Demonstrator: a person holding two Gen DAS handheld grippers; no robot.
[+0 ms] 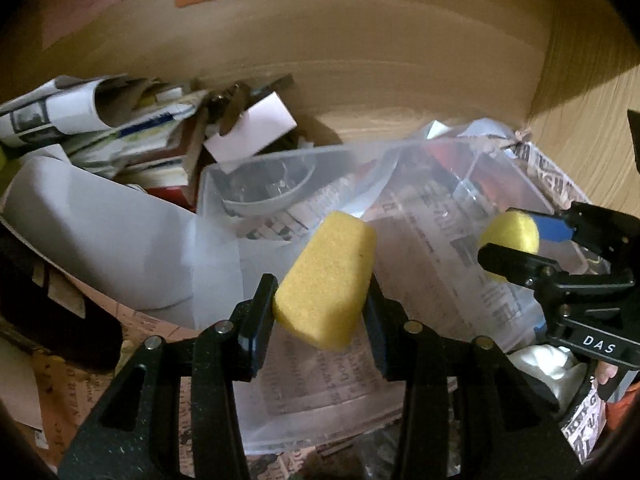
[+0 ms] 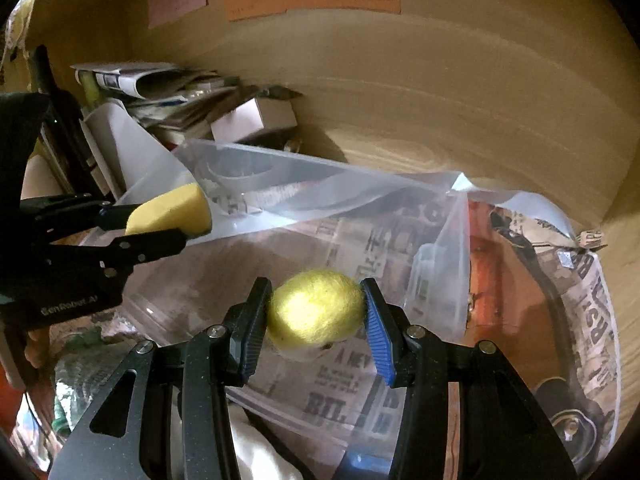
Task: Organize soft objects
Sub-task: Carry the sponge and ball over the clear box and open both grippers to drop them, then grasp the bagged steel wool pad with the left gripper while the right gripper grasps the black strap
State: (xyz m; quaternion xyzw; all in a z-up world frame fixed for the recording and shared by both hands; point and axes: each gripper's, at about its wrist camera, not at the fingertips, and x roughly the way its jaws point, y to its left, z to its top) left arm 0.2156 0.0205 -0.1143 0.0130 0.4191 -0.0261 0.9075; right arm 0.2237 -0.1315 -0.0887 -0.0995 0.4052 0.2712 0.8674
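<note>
My left gripper [image 1: 323, 298] is shut on a yellow sponge block [image 1: 326, 278] and holds it above a clear plastic bin [image 1: 256, 184] lined with newspaper. My right gripper [image 2: 316, 308] is shut on a yellow felt ball [image 2: 316, 310] over the same bin [image 2: 304, 172]. In the left wrist view the right gripper [image 1: 516, 240] with the ball [image 1: 510, 234] is at the right. In the right wrist view the left gripper [image 2: 160, 220] with the sponge [image 2: 170, 210] is at the left.
A pile of papers and booklets [image 1: 100, 128] and a small white box [image 1: 252, 132] lie behind the bin against a wooden wall [image 1: 360, 60]. A clear bowl [image 1: 268, 188] sits in the bin's far corner. White cloth [image 1: 548, 364] lies at the lower right.
</note>
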